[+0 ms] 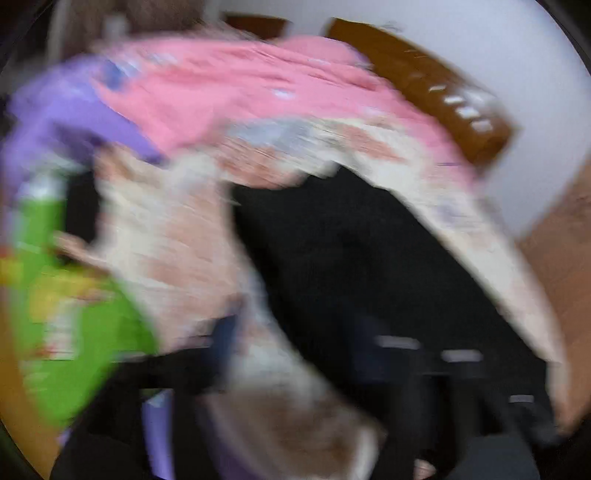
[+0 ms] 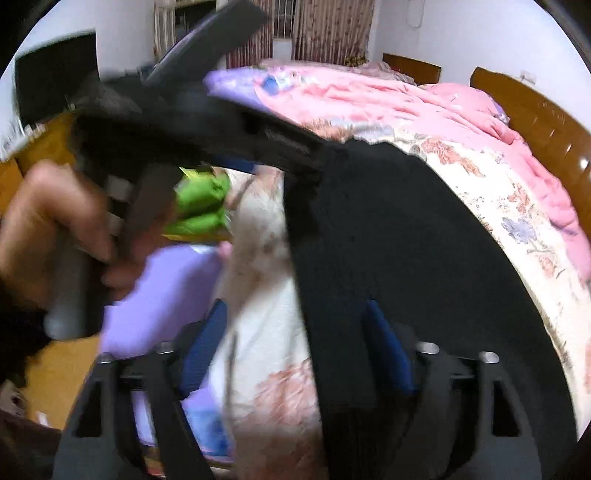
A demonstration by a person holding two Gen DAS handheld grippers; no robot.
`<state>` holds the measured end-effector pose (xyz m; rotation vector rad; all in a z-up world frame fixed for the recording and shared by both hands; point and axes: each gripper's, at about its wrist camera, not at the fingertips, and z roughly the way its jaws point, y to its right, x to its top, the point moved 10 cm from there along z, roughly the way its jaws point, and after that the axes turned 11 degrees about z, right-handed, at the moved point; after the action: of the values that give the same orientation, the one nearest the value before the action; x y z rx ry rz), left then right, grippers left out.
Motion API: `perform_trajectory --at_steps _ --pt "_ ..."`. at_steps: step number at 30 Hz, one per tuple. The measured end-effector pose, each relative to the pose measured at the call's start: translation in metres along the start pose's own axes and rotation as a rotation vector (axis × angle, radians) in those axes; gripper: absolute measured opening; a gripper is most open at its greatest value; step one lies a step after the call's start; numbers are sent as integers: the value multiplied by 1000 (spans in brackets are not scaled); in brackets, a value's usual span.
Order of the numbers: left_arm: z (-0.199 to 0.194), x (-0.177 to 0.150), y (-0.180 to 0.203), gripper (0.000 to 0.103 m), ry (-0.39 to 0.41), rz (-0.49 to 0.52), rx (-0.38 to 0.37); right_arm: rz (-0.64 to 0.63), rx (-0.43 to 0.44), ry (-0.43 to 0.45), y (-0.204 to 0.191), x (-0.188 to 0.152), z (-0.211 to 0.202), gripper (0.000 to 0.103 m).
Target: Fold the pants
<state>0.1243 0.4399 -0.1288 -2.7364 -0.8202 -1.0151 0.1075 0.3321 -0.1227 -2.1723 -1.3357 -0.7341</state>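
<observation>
pants (image 2: 388,258): black, spread over the floral sheet of the bed, filling the middle of the right wrist view; in the left wrist view they show as a dark blurred mass (image 1: 351,266) at centre.
bed (image 2: 509,206): cream sheet with pink and blue flowers; it carries the pants.
pink quilt (image 2: 388,99): bunched along the far side of the bed, beyond the pants, up to the wooden headboard (image 2: 535,114).
left hand-held gripper (image 2: 317,162): seen from the right wrist view, it reaches in from the left; its tip touches the upper left edge of the pants. its fingers seem drawn together on that edge, though blur keeps this from being sure. in its own view the frame is too smeared to show the fingers.
left hand (image 2: 62,229): wrapped round the handle of the left hand-held gripper.
right hand-held gripper (image 2: 295,354): blue-padded fingers (image 2: 388,354) stand wide apart; the right one lies over the pants, the left one (image 2: 203,350) over the sheet; nothing is clamped between them.
purple cloth (image 2: 166,295): beside the bed, under the left hand.
green bundle (image 2: 203,203): beyond the purple cloth, at the left edge of the bed.
curtains (image 2: 325,29): at the far wall.
</observation>
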Motion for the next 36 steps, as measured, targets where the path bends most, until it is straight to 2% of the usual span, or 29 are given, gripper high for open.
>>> perform_trajectory --at_steps 1,2,4,6,7,8,11,15,16,17,18,20,22,24,27,29,30,31,32,34,36 --pt "-11 5 -3 92 35 25 84 24 35 16 2 2 -12 77" --pt "-24 12 2 92 81 65 123 47 50 24 7 2 -23 77" --pt "-40 20 25 93 133 123 76 95 21 46 33 -2 -43 77" --pt "-50 23 60 96 168 181 -59 164 -31 27 69 -15 -54 77" --pt "-50 20 80 96 163 221 -121 226 -66 2 93 -26 -59 77" --pt "-47 15 92 96 147 253 -149 290 -96 -6 114 -36 -65 77" --pt "-29 -10 118 96 91 353 -154 396 -141 -18 142 -58 -74 77" --pt "2 -41 120 97 17 403 -105 322 -181 -79 123 -82 -65 78" --pt "8 -47 119 98 11 425 -87 270 -227 -48 118 -82 -67 78" --pt "10 -50 117 100 46 450 -80 255 -241 -39 119 -82 -68 78" --pt "10 -51 116 100 59 454 -79 262 -241 -42 118 -82 -68 78" --pt "10 -51 115 100 34 442 -80 289 -216 -80 121 -82 -69 78" --pt "4 -45 119 100 11 456 -43 247 -193 -106 118 -83 -77 78" --pt "-14 -32 138 100 57 493 -71 232 -229 -62 128 -73 -89 80" --pt "-23 -10 176 101 112 583 -97 370 -236 11 169 -54 -92 81" --pt "-7 -6 193 101 81 614 -100 429 -173 -2 189 -46 -74 81" --pt "9 -8 199 101 38 621 -99 429 -178 -29 196 -48 -65 81" --pt "21 -12 201 101 8 620 -93 418 -234 -71 212 -54 -54 81" --pt "40 -18 199 102 -45 616 -80 386 -235 -49 218 -54 -53 81" --pt "46 -17 193 102 -31 533 -165 424 -222 -65 222 -54 -61 80" --pt "46 -19 192 102 -24 536 -176 446 -283 -58 228 -51 -72 85"
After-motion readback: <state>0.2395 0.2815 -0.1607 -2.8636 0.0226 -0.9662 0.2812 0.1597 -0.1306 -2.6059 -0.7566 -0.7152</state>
